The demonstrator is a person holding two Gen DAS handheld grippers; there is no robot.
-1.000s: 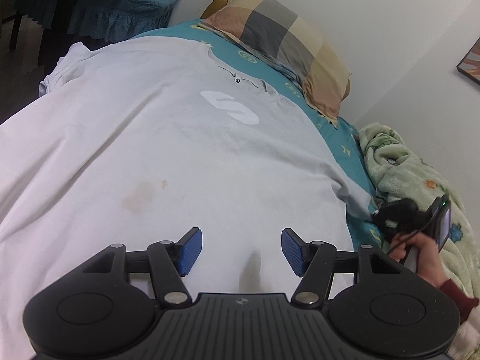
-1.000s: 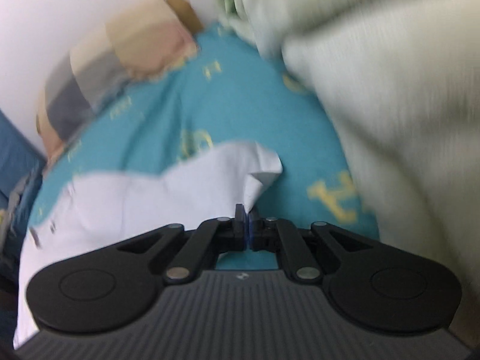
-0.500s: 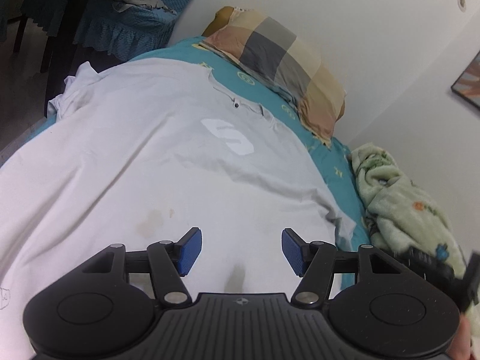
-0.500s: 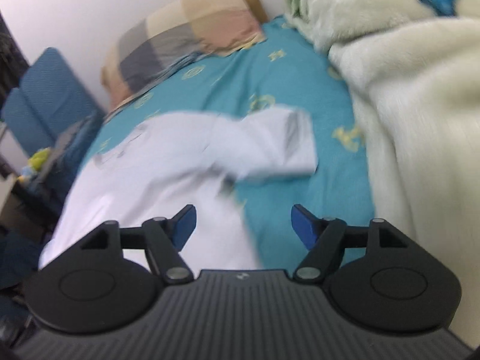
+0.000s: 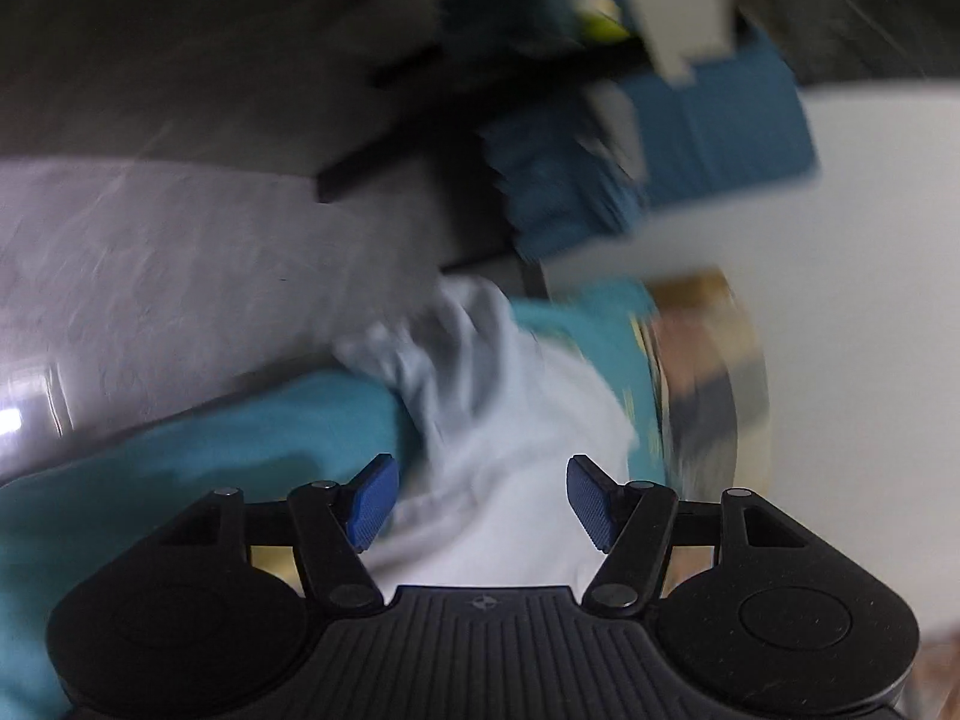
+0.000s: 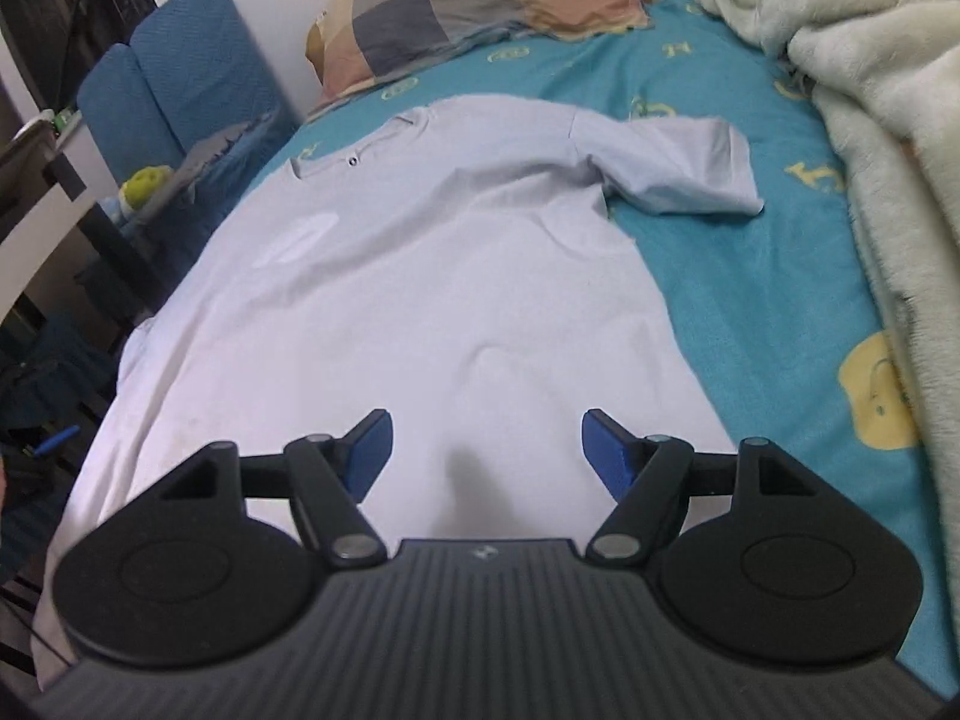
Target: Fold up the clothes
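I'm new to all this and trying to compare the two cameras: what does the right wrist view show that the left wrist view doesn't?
Only the right wrist view shows the whole white T-shirt spread flat, its sleeve laid out, the fluffy blanket and the open right gripper. Only the left wrist view, badly blurred, shows the open left gripper over a bunched part of the shirt at the bed's edge, with floor beyond. Both show the teal sheet, the checked pillow and blue furniture.

The left wrist view is motion-smeared: a bunched sleeve (image 5: 456, 354) at twelve o'clock lacks detail. In the right view the shirt (image 6: 390, 300) hem is hidden at six o'clock.
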